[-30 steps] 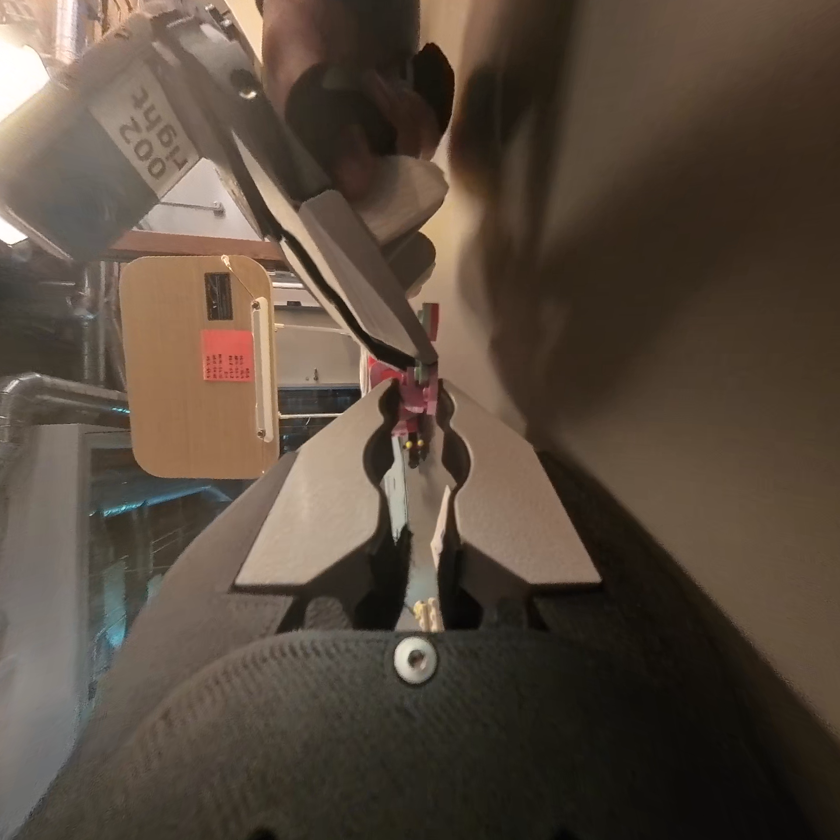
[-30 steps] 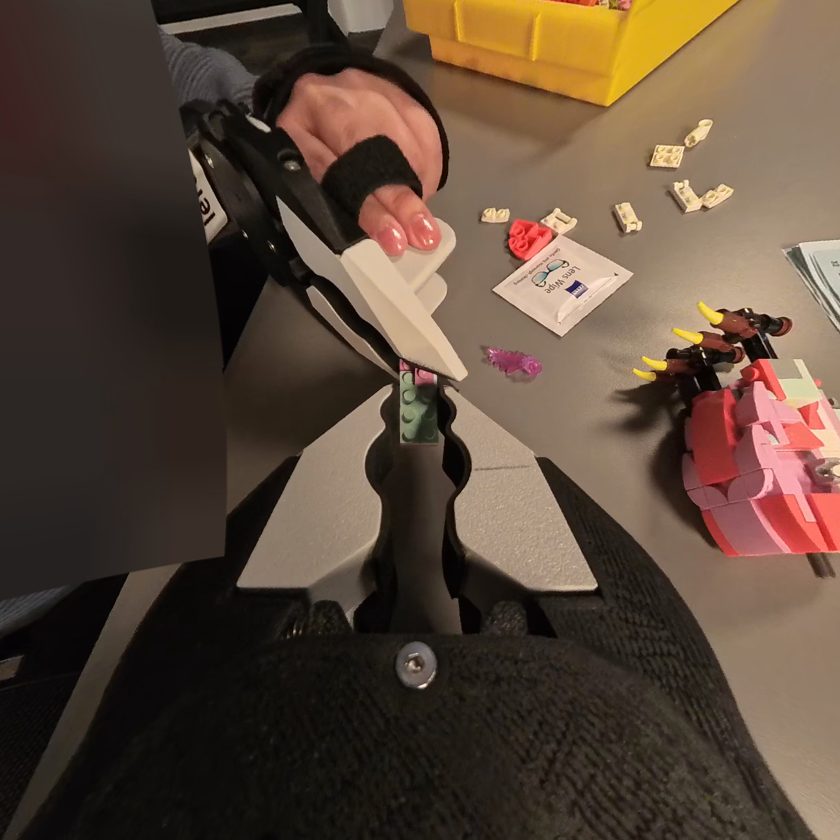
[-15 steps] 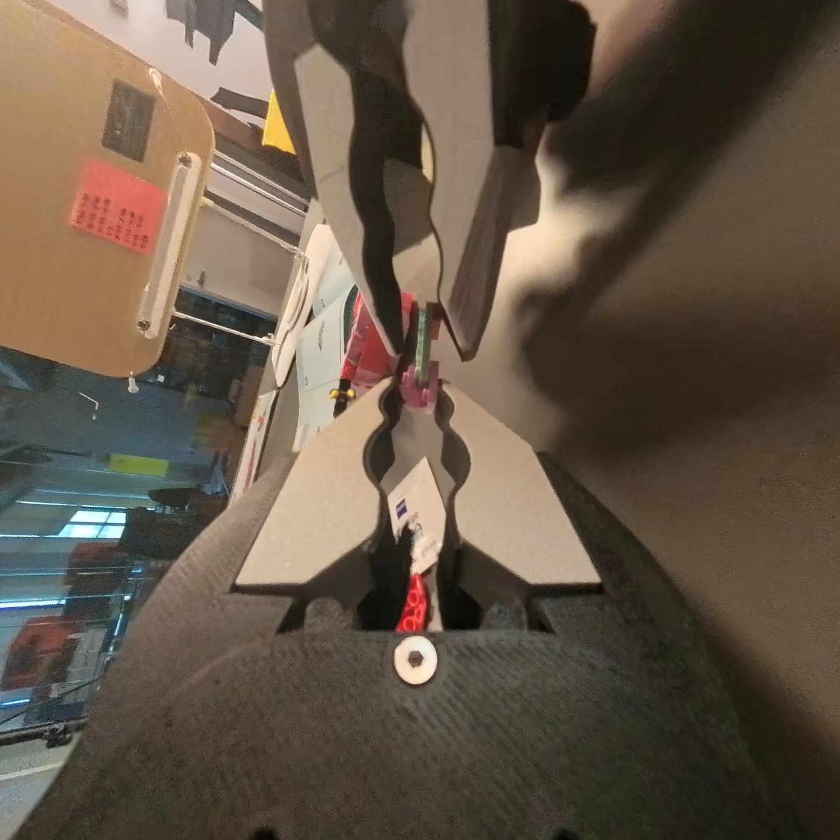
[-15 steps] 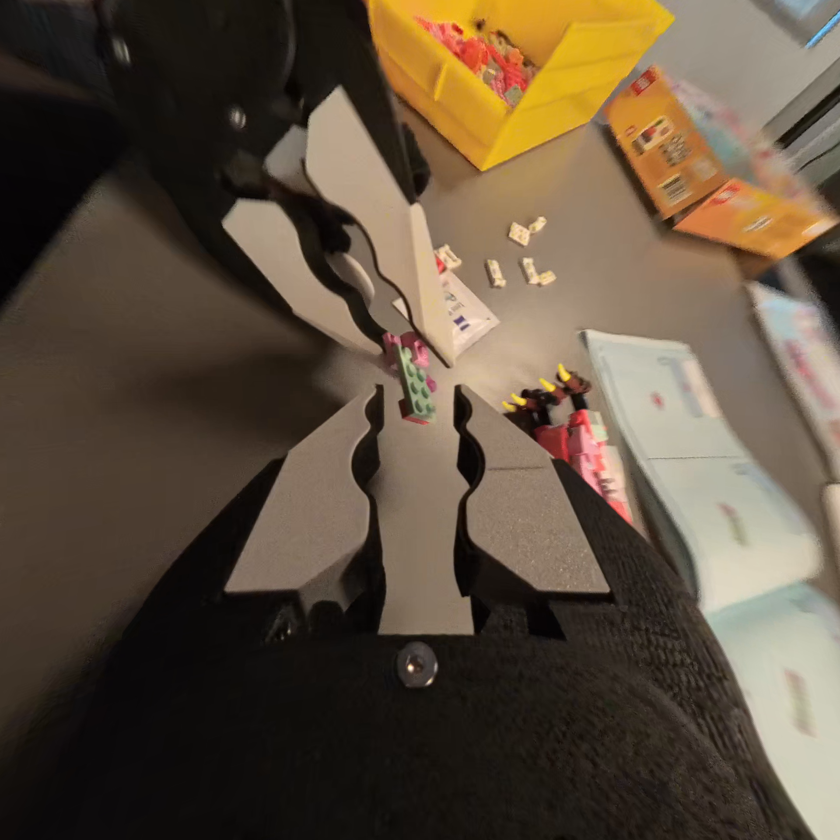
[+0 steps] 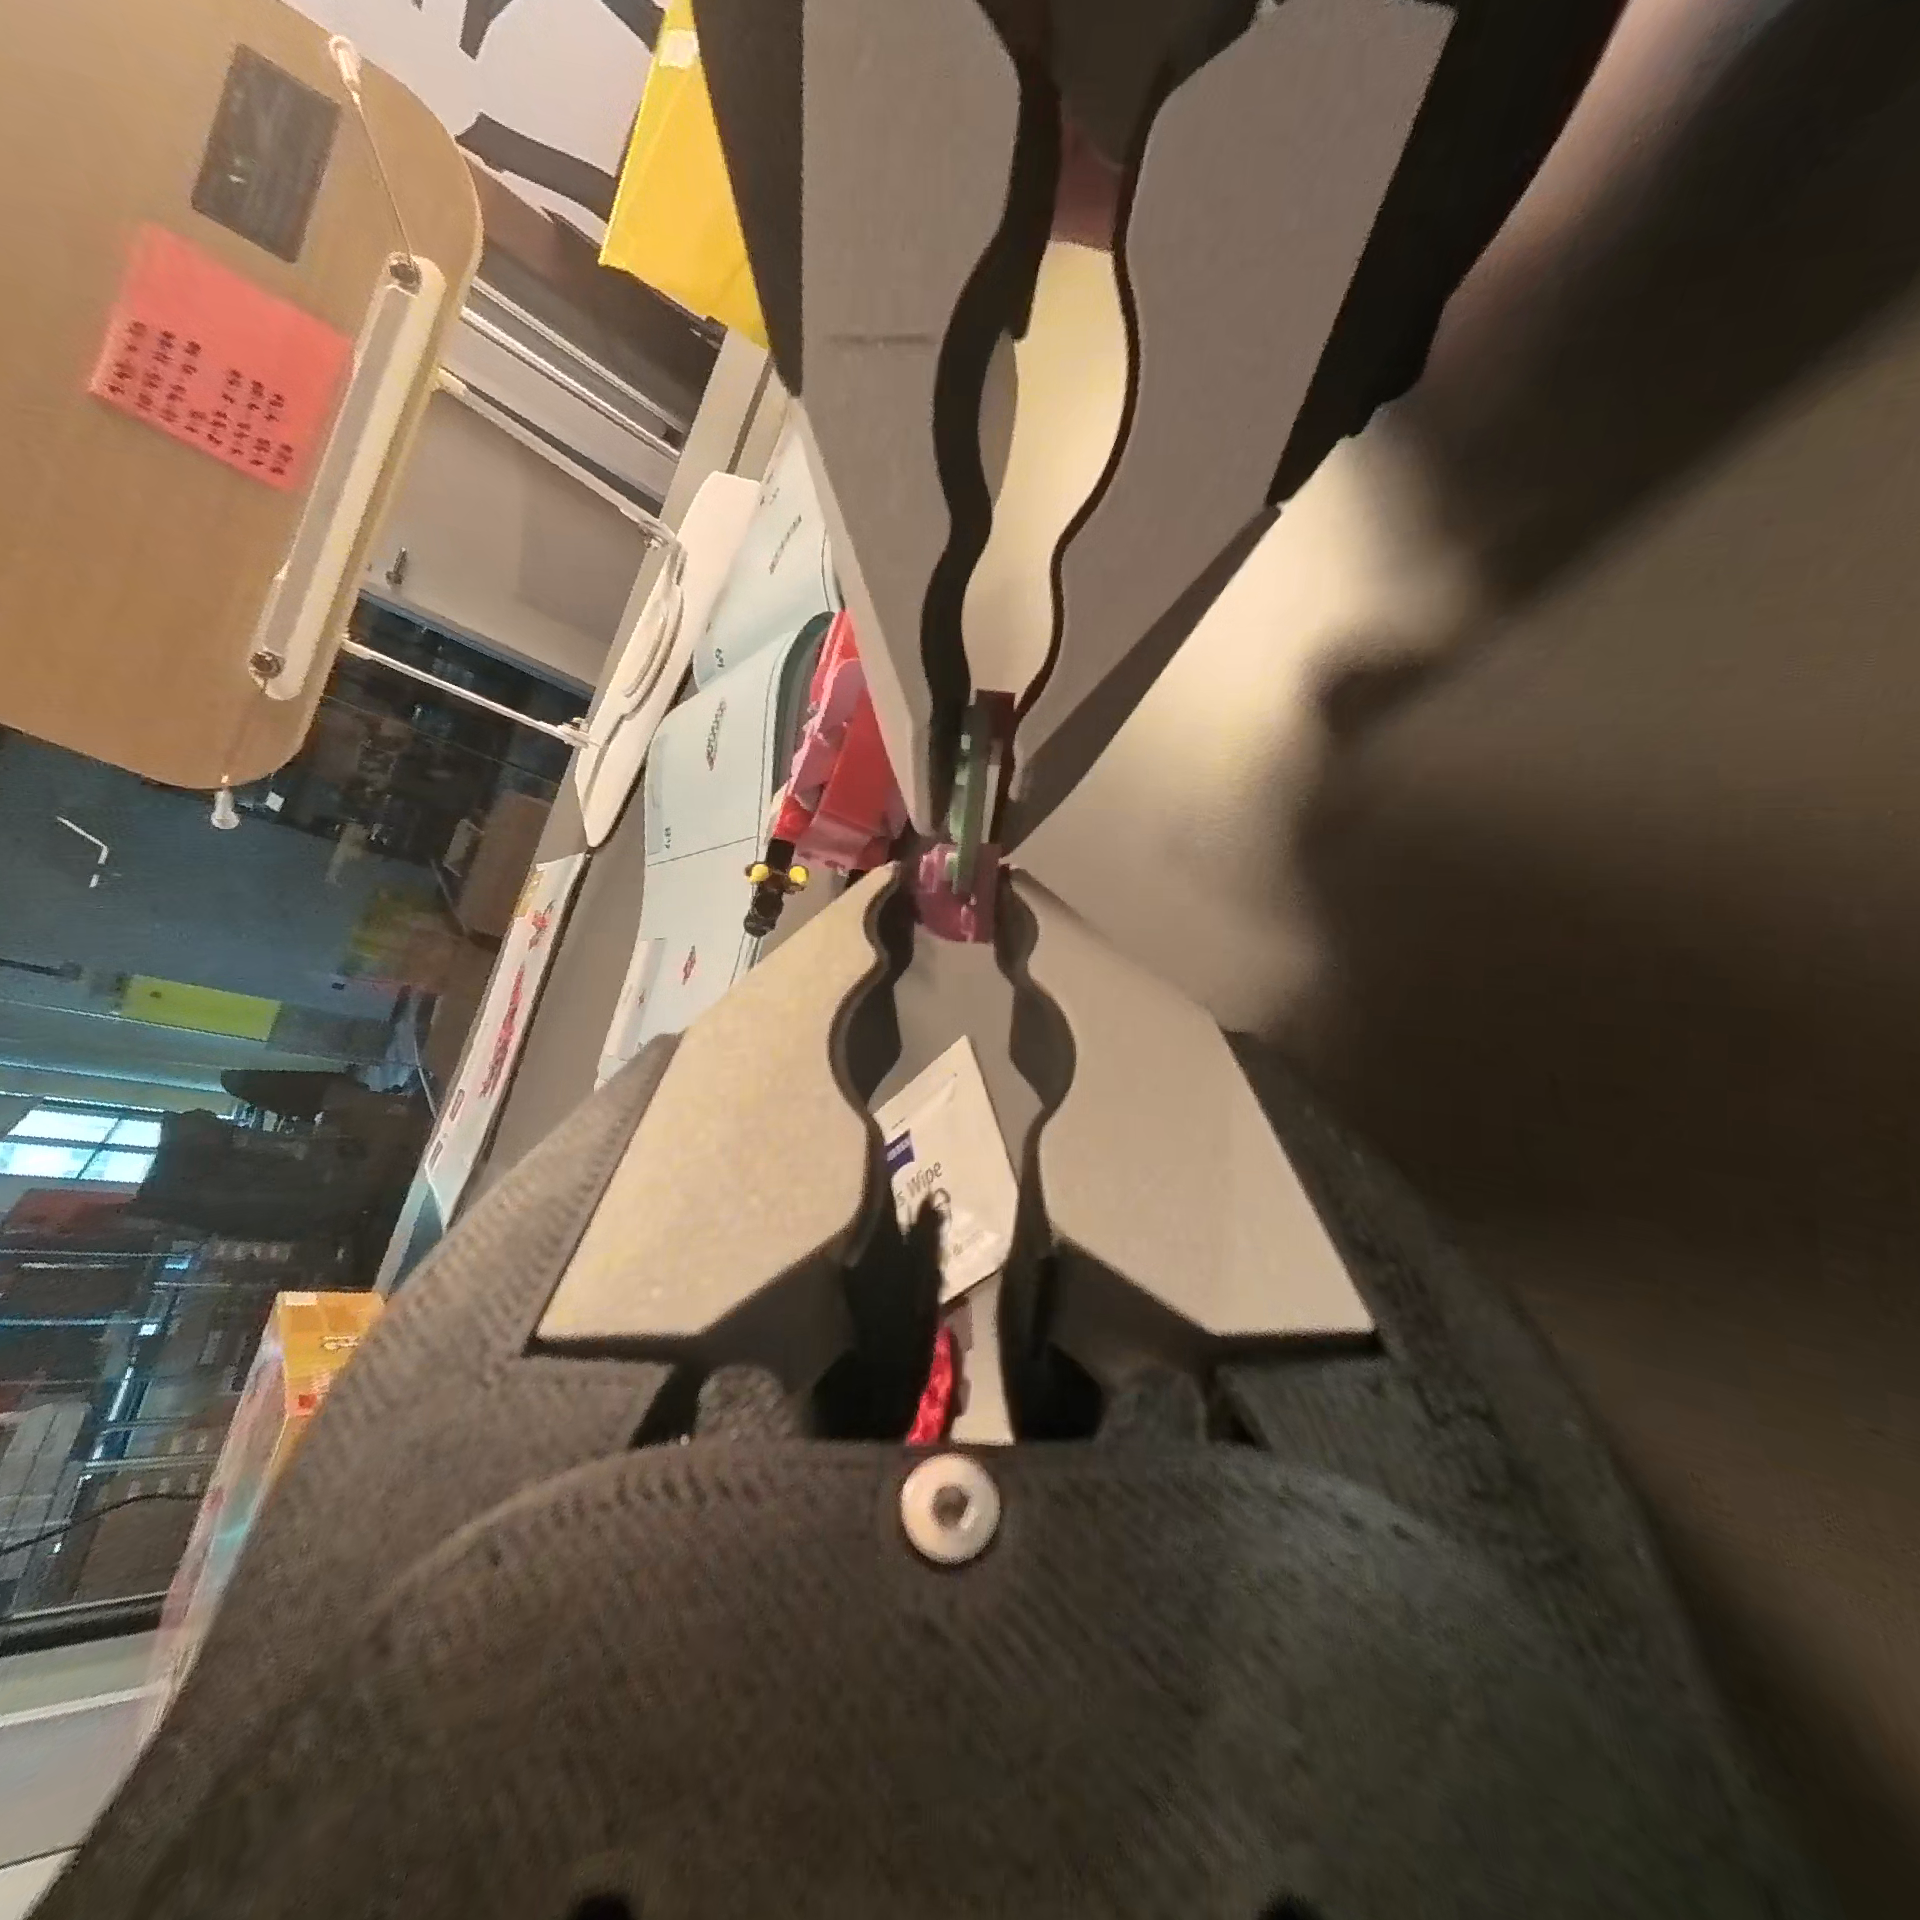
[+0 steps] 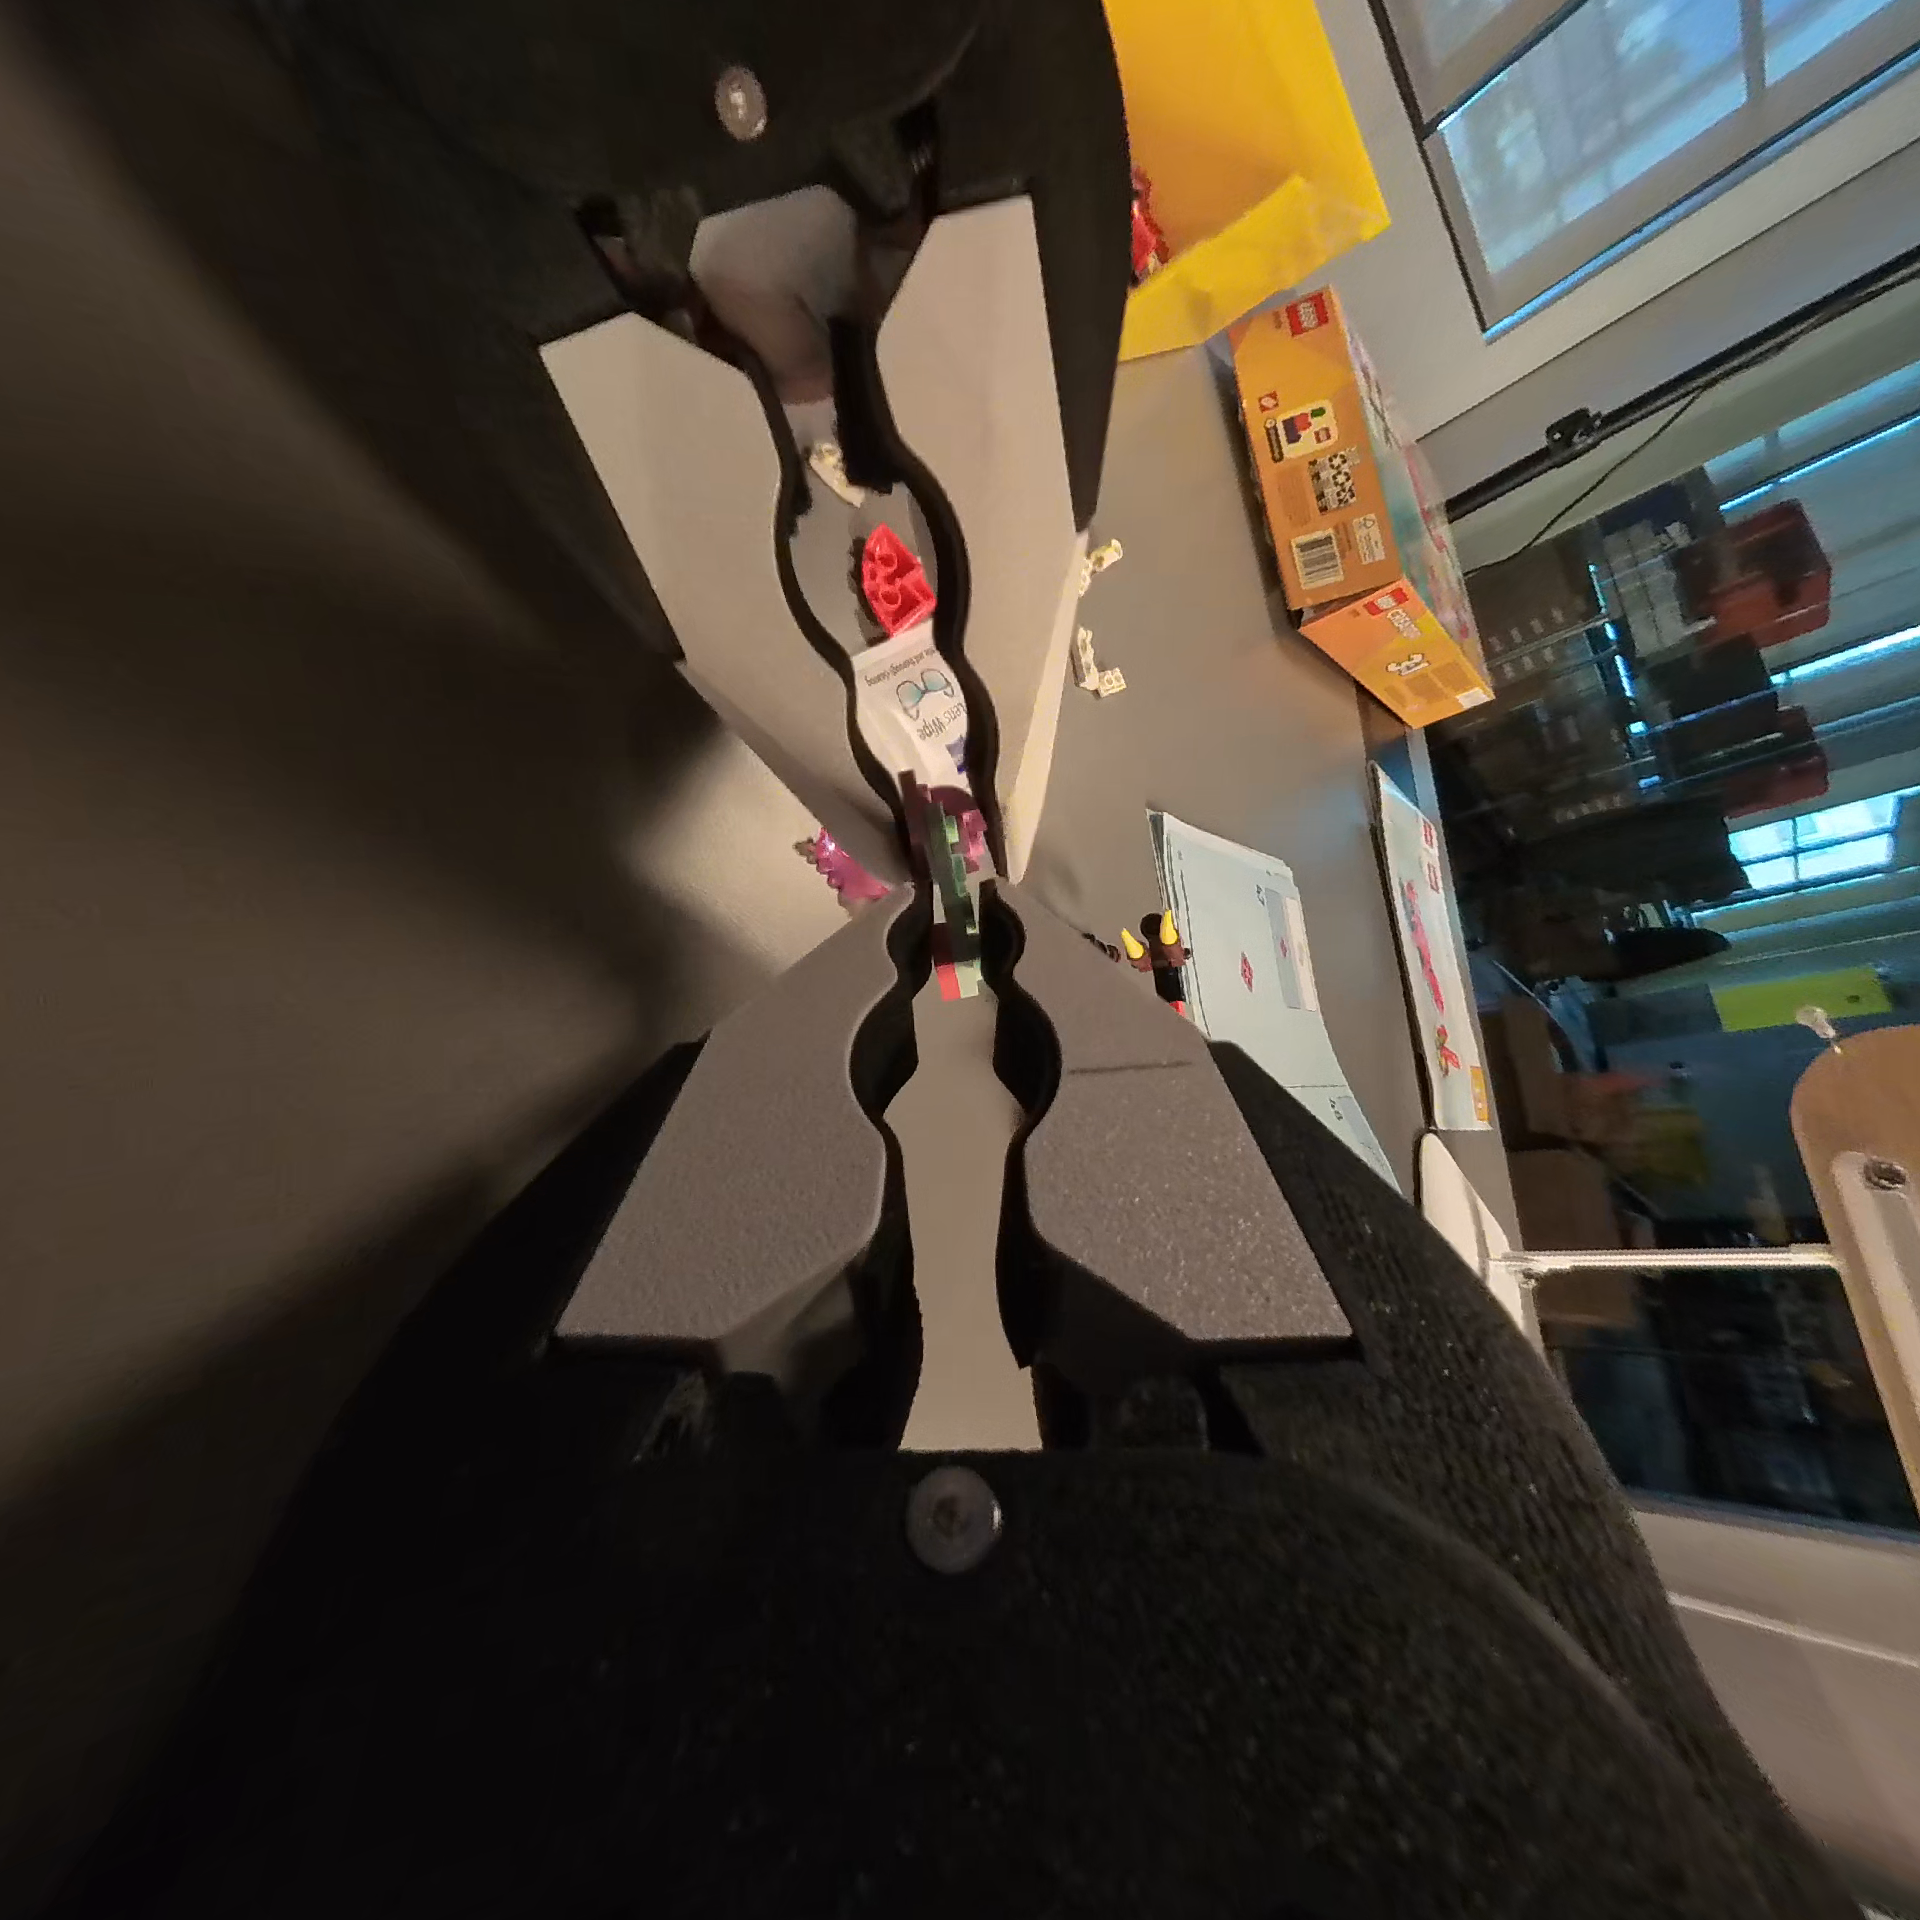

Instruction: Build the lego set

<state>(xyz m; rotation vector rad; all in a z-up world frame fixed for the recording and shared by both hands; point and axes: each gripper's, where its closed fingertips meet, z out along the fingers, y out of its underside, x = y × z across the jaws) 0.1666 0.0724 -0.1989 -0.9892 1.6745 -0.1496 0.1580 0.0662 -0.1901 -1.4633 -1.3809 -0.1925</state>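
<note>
Facing tip to tip: left claw (image 5: 951, 902) pinches magenta piece (image 5: 954, 906); right claw (image 6: 954, 920) clamps green plate (image 6: 951, 883), edge-on between them.

Green plate (image 6: 954, 894) edge-on, joined to magenta piece (image 5: 951, 902), clamped between opposing fingertips.

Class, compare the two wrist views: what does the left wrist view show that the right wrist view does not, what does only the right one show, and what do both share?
Only the left wrist view shows the tan board with a red note.

Only the right wrist view shows the scattered cream brick pieces and the translucent purple piece.

Both show the left gripper and right gripper tip to tip, closed on one small assembly of a green studded plate and a magenta piece, above the white wipe sachet.
</note>
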